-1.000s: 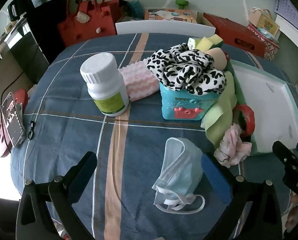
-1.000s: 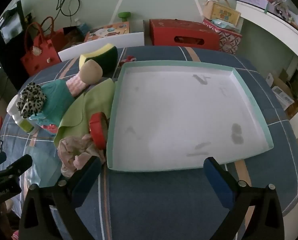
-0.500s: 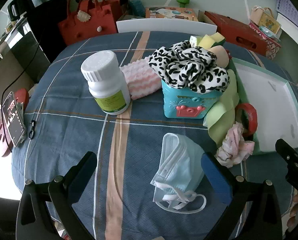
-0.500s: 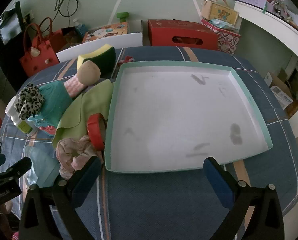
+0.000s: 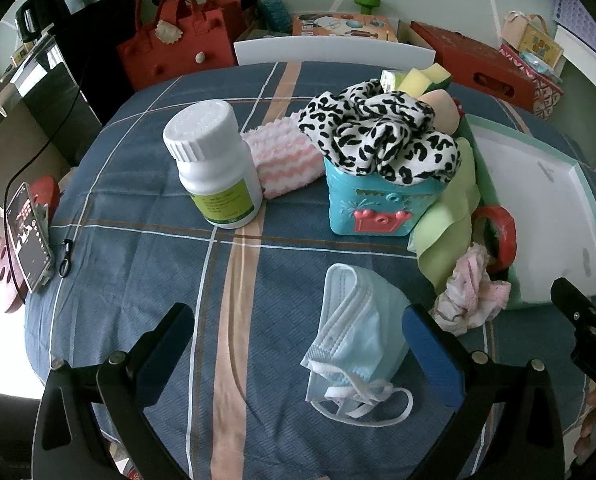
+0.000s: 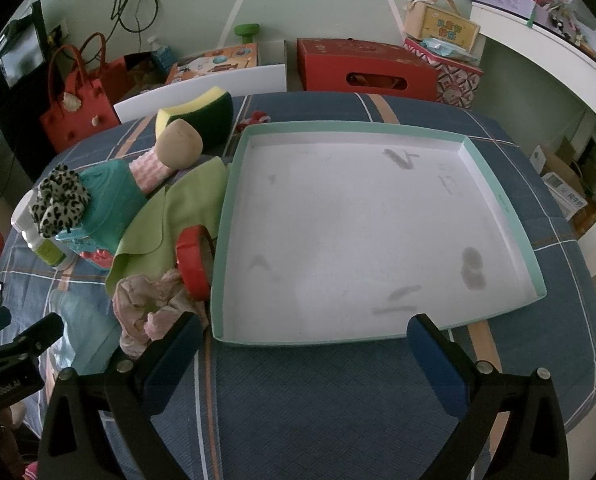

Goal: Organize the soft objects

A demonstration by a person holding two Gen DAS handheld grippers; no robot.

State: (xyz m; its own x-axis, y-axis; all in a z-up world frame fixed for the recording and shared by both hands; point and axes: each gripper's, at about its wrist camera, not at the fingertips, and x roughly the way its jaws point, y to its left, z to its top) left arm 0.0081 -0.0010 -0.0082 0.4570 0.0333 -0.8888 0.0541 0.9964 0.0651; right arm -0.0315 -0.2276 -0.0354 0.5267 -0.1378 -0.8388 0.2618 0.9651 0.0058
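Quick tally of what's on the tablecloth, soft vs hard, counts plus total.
Soft: 7 – face mask, pink crumpled cloth, green cloth, leopard scrunchie, pink striped cloth, sponge, beige puff
Hard: 4 – white bottle, teal box, red tape roll, tray
Total: 11

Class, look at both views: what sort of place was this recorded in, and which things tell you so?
Most likely a lived-in home room: a table with a plaid tablecloth, a red handbag on the floor behind, and toy boxes by the wall.
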